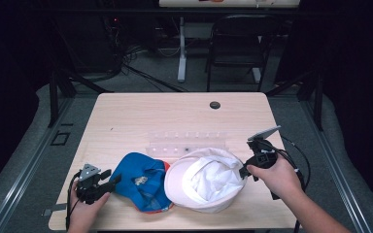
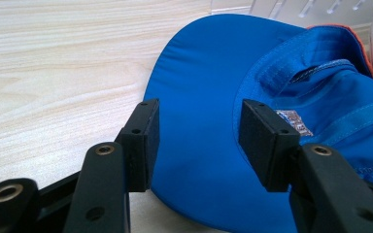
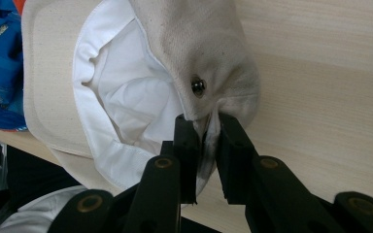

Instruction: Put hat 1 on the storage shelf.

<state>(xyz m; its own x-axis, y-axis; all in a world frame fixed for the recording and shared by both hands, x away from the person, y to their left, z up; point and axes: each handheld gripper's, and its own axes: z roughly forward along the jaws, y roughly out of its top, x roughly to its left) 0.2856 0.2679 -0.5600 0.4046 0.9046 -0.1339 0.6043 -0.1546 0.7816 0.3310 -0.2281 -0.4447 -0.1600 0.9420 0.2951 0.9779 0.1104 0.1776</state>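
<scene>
A blue cap (image 1: 143, 180) with orange trim lies upside down at the table's front left, its brim pointing left. My left gripper (image 1: 108, 177) stands open at that brim; in the left gripper view the blue brim (image 2: 199, 97) lies between and under the two spread jaws of the left gripper (image 2: 200, 127). A cream hat (image 1: 205, 178) with white lining lies upside down beside the cap and overlaps it. My right gripper (image 1: 245, 171) is shut on the hat's right edge. In the right gripper view the right gripper (image 3: 206, 127) pinches the cream fabric (image 3: 209, 58) just below a metal snap (image 3: 198, 86).
A clear plastic rack (image 1: 187, 143) lies behind the two hats at mid-table. A round cable hole (image 1: 215, 105) sits near the far edge. Beyond the table stand a black chair (image 1: 238, 43) and a white desk leg (image 1: 181, 48). Bare wood spreads across the far half.
</scene>
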